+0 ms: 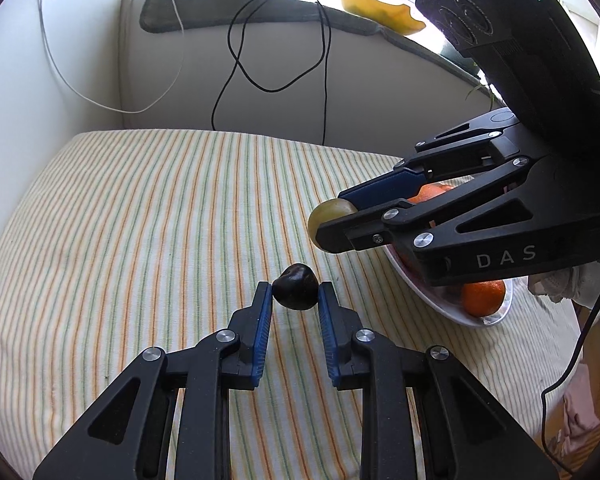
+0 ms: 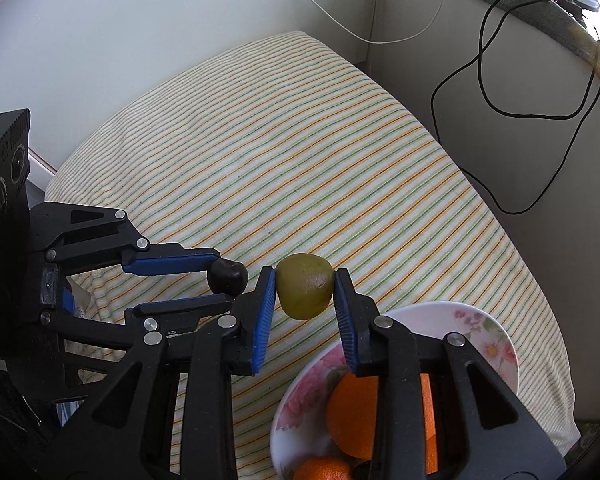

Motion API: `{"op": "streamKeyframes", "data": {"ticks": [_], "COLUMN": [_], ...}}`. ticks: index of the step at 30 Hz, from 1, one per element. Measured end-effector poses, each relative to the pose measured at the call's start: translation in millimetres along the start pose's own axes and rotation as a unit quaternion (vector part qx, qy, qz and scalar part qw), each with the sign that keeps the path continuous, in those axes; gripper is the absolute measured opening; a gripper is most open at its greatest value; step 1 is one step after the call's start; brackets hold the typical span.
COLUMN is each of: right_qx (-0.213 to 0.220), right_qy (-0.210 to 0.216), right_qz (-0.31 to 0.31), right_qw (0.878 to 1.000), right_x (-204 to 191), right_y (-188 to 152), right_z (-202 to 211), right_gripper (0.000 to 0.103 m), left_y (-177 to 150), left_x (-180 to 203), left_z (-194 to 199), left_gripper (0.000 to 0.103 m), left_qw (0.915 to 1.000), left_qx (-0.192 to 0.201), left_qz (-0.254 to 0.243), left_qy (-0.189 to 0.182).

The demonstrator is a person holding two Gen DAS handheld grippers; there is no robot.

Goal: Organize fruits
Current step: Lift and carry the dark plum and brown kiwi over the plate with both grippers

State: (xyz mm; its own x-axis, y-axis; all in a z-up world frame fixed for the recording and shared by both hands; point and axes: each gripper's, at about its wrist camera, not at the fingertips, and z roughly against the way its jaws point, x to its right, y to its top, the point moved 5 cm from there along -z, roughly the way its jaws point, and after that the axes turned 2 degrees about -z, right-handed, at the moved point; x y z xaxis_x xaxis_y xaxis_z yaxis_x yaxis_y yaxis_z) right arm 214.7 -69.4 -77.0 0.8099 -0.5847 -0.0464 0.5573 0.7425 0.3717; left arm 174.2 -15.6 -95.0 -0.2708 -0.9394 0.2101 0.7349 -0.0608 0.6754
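My left gripper (image 1: 295, 286) is shut on a small dark plum (image 1: 295, 286), held just above the striped cloth (image 1: 140, 220). The right wrist view shows the same plum (image 2: 228, 277) between the left gripper (image 2: 223, 278) tips. My right gripper (image 2: 305, 286) is shut on a green-yellow round fruit (image 2: 305, 286), near the rim of a white floral plate (image 2: 488, 332). In the left wrist view that green fruit (image 1: 326, 218) sits in the right gripper (image 1: 332, 220), right of and above the plum. The plate (image 1: 496, 316) holds oranges (image 1: 482, 298), seen also as oranges (image 2: 352, 412) under my right fingers.
A striped cloth (image 2: 300, 160) covers the table, which stands in a corner of white walls. Black cables (image 1: 276, 60) and a white cable (image 1: 60, 60) hang down the back wall. A grey-padded sill (image 1: 260, 12) with a power strip runs above. The cloth's right edge drops off past the plate.
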Motion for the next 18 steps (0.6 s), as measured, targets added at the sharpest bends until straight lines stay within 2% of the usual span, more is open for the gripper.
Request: {"op": "streamKeyframes", "data": {"ticks": [8,18], "right_qx": [0.043,0.103], "right_qy": [0.006,0.004], "right_qz": [-0.02,-0.067], "right_qw": [0.999,0.992], "right_x": [3,26], "right_y": [-12,-44], "right_z": [35,83], "right_gripper": [0.031,0.031], "left_y": [-7,4], "left_x": [14,55], "left_z": [22,28], "left_gripper": [0.022,0.022], "left_qw": [0.9997,0.9988], "left_qx": [0.016,0.027], "left_qz": [-0.015,-0.037], "left_qy": [-0.006,-0.02]}}
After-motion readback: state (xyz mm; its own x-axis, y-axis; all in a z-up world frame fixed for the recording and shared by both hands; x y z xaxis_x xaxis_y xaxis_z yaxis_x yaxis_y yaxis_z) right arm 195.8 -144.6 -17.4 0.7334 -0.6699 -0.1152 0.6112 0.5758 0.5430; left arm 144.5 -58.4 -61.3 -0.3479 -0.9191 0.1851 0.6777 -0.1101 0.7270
